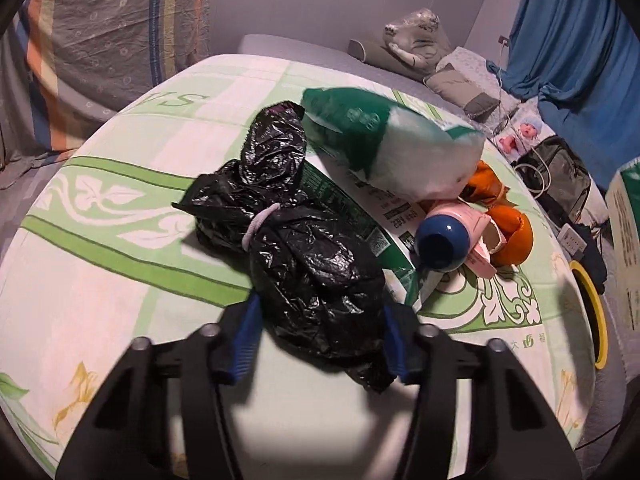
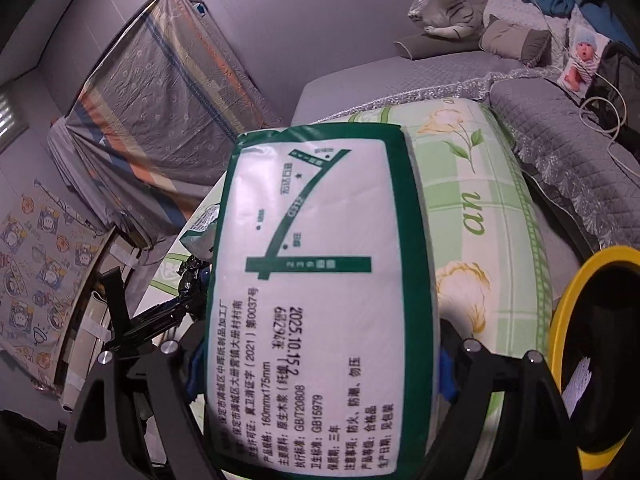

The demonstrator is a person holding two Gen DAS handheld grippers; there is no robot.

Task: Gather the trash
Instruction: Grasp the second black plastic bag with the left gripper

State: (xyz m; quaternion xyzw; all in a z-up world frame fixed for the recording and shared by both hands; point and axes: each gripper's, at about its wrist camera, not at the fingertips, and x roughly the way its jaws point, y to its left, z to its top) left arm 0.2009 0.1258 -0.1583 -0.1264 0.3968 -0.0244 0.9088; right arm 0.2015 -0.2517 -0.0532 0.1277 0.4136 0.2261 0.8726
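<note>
- Left gripper (image 1: 320, 336): jaws narrowed onto the crumpled black bin bag (image 1: 296, 248), at 12 o'clock; thin film may slip.
- Right gripper (image 2: 320, 364): spread wide, clamping the tissue pack (image 2: 316, 300); yellow-rimmed bin (image 2: 560, 320) at 3 o'clock; a soft pack could sag free.

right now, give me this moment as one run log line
left gripper: shut on black bag | right gripper: shut on tissue pack | yellow-rimmed bin: beside bed | stage: collecting
</note>
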